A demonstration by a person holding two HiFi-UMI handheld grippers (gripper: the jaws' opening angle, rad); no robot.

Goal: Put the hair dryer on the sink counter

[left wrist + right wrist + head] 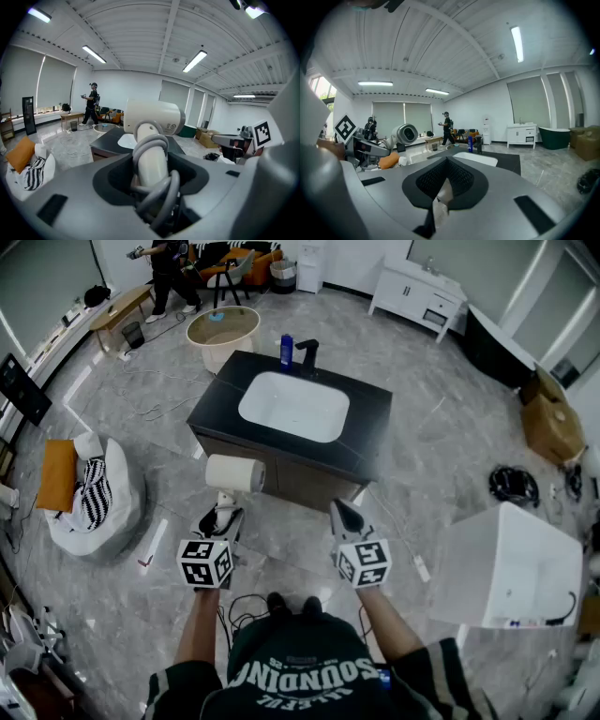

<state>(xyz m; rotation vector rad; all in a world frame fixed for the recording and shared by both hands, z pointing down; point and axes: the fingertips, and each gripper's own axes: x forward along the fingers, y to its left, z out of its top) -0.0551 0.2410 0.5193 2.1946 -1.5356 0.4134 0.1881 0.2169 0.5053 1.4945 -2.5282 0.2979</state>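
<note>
The white hair dryer (234, 472) is up in the air just in front of the black sink counter (367, 427). My left gripper (220, 519) is shut on its handle, which has the grey cord coiled round it. In the left gripper view the hair dryer (152, 117) stands upright between the jaws of the left gripper (152, 185), its barrel pointing right. My right gripper (345, 514) is beside it to the right, shut and empty. The right gripper view shows the right gripper (440, 197) with its jaws together, the hair dryer (404, 133) at left and the counter (511, 161) ahead.
On the counter are a white basin (293, 407), a black faucet (307, 354) and a blue bottle (286, 351). A round tub (223, 332) stands behind it. A white box (511, 568) is at right and a beanbag (94, 493) at left. A person (169, 273) stands far off.
</note>
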